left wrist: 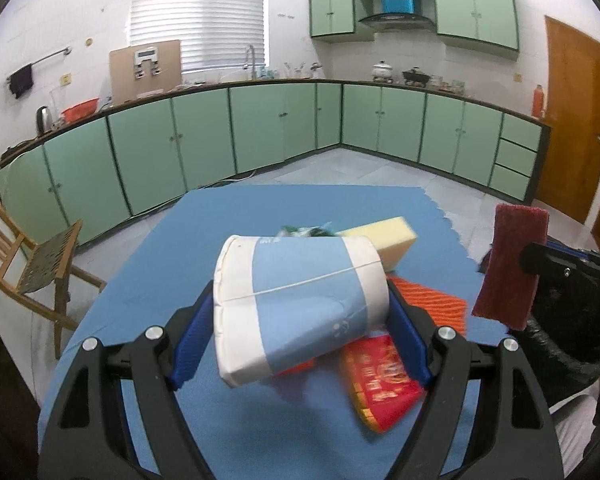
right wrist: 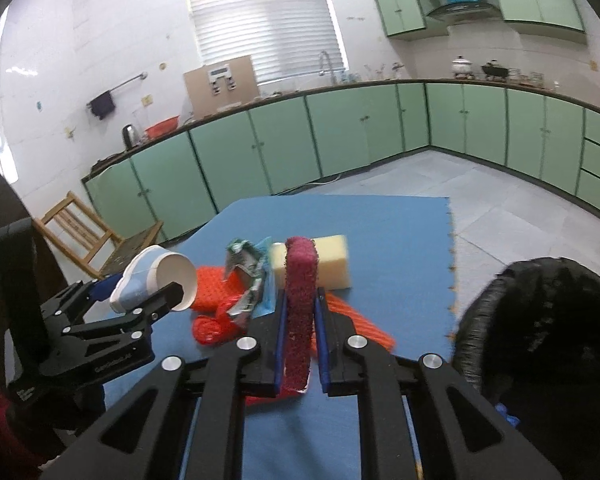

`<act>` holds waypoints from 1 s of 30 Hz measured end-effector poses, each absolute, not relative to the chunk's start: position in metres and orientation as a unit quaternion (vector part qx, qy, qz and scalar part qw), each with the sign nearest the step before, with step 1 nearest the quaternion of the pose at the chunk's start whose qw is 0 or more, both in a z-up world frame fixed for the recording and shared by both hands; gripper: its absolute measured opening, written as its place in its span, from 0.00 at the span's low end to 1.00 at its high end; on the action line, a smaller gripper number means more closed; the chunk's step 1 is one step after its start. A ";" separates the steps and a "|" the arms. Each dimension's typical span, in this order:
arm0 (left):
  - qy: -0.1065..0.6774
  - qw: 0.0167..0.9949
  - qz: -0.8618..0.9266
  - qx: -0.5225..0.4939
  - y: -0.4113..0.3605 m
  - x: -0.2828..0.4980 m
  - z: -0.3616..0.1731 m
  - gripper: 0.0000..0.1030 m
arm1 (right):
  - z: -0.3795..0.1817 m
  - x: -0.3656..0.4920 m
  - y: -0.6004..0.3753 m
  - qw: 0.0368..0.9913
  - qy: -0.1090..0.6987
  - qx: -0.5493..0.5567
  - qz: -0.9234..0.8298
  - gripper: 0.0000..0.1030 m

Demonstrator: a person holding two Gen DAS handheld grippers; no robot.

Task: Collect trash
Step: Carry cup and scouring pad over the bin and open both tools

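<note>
My left gripper (left wrist: 300, 312) is shut on a crushed blue and white paper cup (left wrist: 296, 304), lifted above the blue mat (left wrist: 228, 232); from the right wrist the same gripper (right wrist: 140, 296) and cup (right wrist: 156, 276) show at the left. My right gripper (right wrist: 300, 300) is shut on a thin dark red scouring pad (right wrist: 299, 312), held upright on edge; the pad (left wrist: 510, 264) also shows at the right of the left wrist view. On the mat lie a yellow sponge (right wrist: 324, 260), a crumpled wrapper (right wrist: 248, 276), orange netting (right wrist: 216, 304) and a red packet (left wrist: 380, 380).
A black trash bag (right wrist: 540, 328) gapes at the mat's right edge. A wooden chair (left wrist: 32, 264) stands left of the mat. Green cabinets (left wrist: 260, 128) line the far walls, with tiled floor (left wrist: 360, 168) between them and the mat. A brown door (left wrist: 572, 120) is at the far right.
</note>
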State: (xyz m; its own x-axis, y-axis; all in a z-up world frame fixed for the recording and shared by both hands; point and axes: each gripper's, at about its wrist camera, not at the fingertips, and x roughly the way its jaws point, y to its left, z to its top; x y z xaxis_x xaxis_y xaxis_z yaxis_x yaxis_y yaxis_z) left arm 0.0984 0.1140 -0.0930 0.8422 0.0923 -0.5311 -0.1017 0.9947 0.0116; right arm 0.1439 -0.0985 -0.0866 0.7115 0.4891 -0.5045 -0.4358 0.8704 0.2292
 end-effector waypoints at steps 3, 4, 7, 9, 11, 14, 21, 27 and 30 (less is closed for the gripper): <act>0.276 0.961 0.028 -0.008 0.097 0.102 -0.091 0.75 | -0.083 0.141 -0.119 0.931 0.282 0.052 0.227 0.13; 0.275 0.961 0.019 -0.007 0.090 0.104 -0.090 0.75 | -0.083 0.140 -0.125 0.933 0.281 0.054 0.220 0.13; 0.272 0.962 -0.006 -0.003 0.069 0.109 -0.089 0.75 | -0.082 0.138 -0.153 0.939 0.280 0.059 0.189 0.13; 0.270 0.963 -0.023 -0.002 0.056 0.112 -0.088 0.75 | -0.082 0.136 -0.171 0.943 0.280 0.063 0.169 0.13; 0.266 0.963 -0.041 0.004 0.039 0.115 -0.087 0.75 | -0.082 0.134 -0.187 0.946 0.279 0.067 0.152 0.13; 0.261 0.963 -0.069 0.006 0.015 0.121 -0.086 0.75 | -0.084 0.130 -0.217 0.950 0.279 0.074 0.118 0.13; 0.251 0.960 -0.128 0.006 -0.042 0.134 -0.085 0.75 | -0.090 0.122 -0.272 0.955 0.282 0.071 0.053 0.13; 0.246 0.955 -0.167 0.009 -0.088 0.144 -0.092 0.75 | -0.106 0.117 -0.312 0.953 0.293 0.079 0.010 0.13; 0.245 0.952 -0.182 0.012 -0.111 0.150 -0.097 0.75 | -0.115 0.118 -0.325 0.950 0.301 0.079 -0.003 0.13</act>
